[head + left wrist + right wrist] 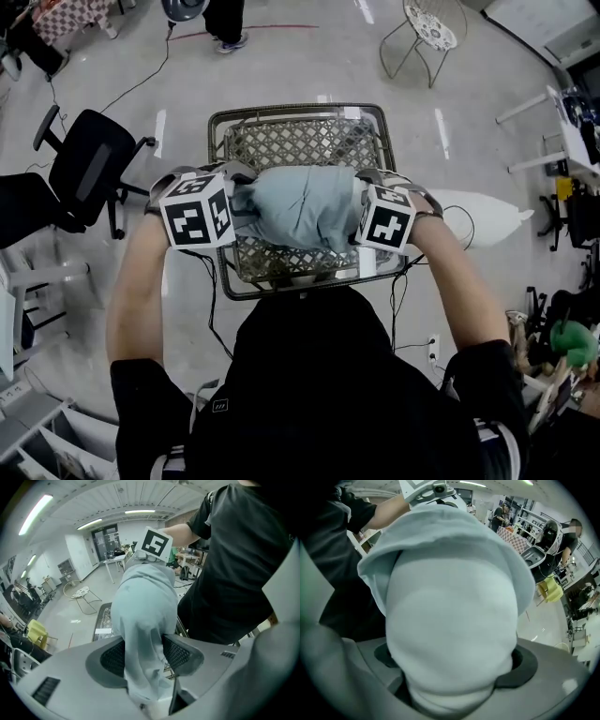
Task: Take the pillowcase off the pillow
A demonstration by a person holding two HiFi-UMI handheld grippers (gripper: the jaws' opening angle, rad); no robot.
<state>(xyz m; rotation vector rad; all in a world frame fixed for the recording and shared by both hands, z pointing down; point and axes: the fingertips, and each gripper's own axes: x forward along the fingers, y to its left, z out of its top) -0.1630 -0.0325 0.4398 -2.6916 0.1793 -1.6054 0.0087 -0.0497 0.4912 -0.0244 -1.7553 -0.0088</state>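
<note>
A pale blue pillowcase (300, 202), with the pillow partly inside it, is held up as a bunched bundle directly above the seat of a woven chair (300, 141); in the head view it is seen clear of the lattice. The bundle is flanked by the two claws, the left claw (234, 202) at the end over the chair's left side and the right claw (361, 220) at the end over the chair's right side. In the left gripper view, the left claw (144, 653) is seen closed partway on a gathered fold of the pillowcase (143, 602), and the cloth is pinched between both dark pads and hangs out below them. In the right gripper view, the right claw (450, 667) is seen spread wide, and the white pillow (450, 620) is wedged between the pads, touching both and narrowing where they meet it. The pillowcase (440, 531) is shown there rolled back like a hood around the far part of the pillow, so that the near end is left bare. A black office chair (89, 169) is seen well to the left of the woven chair, a white wire chair (427, 28) is seen beyond it to the right, and a white cushion-like shape (478, 216) lies on the floor just to its right.
</note>
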